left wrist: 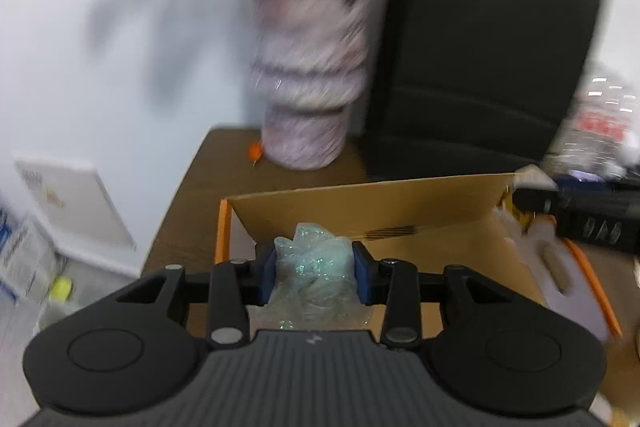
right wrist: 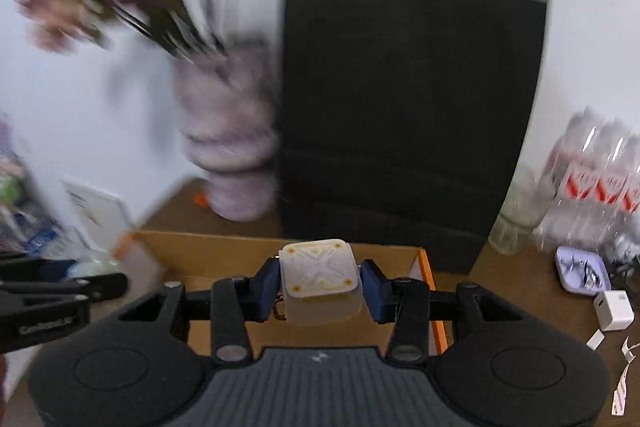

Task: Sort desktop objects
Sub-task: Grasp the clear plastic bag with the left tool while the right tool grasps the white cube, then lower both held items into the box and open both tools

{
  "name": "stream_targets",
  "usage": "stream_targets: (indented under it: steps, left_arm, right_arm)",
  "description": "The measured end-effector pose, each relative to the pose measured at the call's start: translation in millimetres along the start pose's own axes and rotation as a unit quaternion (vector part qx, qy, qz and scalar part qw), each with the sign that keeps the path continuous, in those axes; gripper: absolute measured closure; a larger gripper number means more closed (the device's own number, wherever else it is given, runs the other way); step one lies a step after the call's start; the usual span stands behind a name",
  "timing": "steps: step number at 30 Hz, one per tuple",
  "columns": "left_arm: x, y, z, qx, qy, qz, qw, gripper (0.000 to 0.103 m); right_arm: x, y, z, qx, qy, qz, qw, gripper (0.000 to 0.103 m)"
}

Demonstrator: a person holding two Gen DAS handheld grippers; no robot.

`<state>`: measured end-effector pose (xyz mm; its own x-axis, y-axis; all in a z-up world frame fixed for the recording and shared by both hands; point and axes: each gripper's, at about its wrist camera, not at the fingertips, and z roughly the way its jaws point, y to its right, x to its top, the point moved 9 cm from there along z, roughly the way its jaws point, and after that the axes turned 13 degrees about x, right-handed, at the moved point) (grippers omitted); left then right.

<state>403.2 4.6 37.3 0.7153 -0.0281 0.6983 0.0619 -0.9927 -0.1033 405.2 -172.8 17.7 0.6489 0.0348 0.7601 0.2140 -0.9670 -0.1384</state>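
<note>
Left gripper [left wrist: 315,271] clamps crumpled plastic wrap [left wrist: 314,263]; right gripper [right wrist: 320,285] clamps white cube [right wrist: 318,277], both over cardboard box [left wrist: 400,211]

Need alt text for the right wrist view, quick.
The right gripper grips a white cube-shaped case with yellow markings above an open cardboard box. Behind stand a black paper bag and a blurred flower vase.

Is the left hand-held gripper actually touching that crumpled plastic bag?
Touching. The left wrist view shows the left hand-held gripper with both blue fingers pressed against the crumpled plastic bag, no gap either side.
</note>
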Motion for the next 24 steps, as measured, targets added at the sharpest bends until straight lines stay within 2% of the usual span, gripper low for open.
stream_targets:
  steps: [4,7,8,10,11,14,16,20,22,24]
  left_arm:
    - [-9,4,39,0.037,-0.024,0.030,0.9986,0.064]
    - [-10,1,55,0.054,-0.032,0.037,0.9974,0.062]
    - [-12,-1,59,0.055,-0.038,0.035,0.9971,0.060]
    - [-17,-2,62,0.058,-0.052,0.035,0.9964,0.047]
    - [-18,-3,61,0.054,-0.051,0.038,0.9965,0.046]
    - [-14,-4,51,0.045,-0.053,0.035,0.9970,0.036]
    - [-10,-9,37,0.031,-0.056,0.013,0.9979,0.023]
    - [-2,-22,-1,0.018,-0.057,-0.012,0.9982,0.013]
    - [0,-28,-19,0.008,-0.043,-0.026,0.9987,0.001]
    - [-5,-34,-37,-0.016,-0.038,-0.047,0.9980,0.000]
  right_arm:
    - [-16,20,70,-0.006,-0.080,0.048,0.996,0.060]
    - [-32,22,92,-0.046,-0.104,0.015,0.993,0.060]
    - [-37,23,99,-0.053,-0.113,0.013,0.992,0.060]
    - [-44,27,104,-0.060,-0.114,0.017,0.991,0.059]
    - [-45,27,106,-0.065,-0.117,0.015,0.991,0.060]
    - [-43,23,98,-0.062,-0.117,0.012,0.991,0.059]
    - [-32,20,84,-0.047,-0.104,0.019,0.993,0.050]
    - [-22,13,41,-0.014,-0.077,0.035,0.996,0.037]
    - [-25,9,16,-0.009,-0.073,0.025,0.997,0.032]
    - [-32,4,-6,-0.014,-0.070,0.009,0.997,0.030]
